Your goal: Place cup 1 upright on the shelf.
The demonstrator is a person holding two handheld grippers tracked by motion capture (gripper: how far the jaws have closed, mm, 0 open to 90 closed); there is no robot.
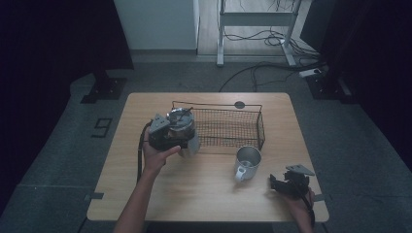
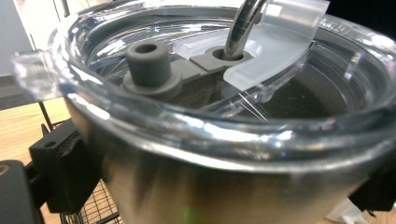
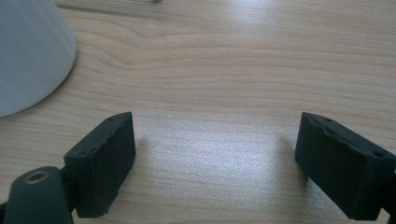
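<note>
Wooden table (image 1: pixel 145 194): wire basket (image 1: pixel 233 127), metal mug (image 1: pixel 247 162).

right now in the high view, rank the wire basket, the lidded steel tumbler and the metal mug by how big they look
1. wire basket, clearly largest.
2. lidded steel tumbler, partly hidden by the left tool gripping it.
3. metal mug, slightly smaller, though close enough to the tumbler to be unsure.

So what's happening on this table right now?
A person works with a gripper in each hand. The left gripper is clamped around a steel tumbler with a clear lid and a metal straw, holding it at the near left corner of the wire basket. The right gripper rests low over bare wood near the table's front right corner, jaws apart and holding nothing. A metal mug stands between them.
</note>
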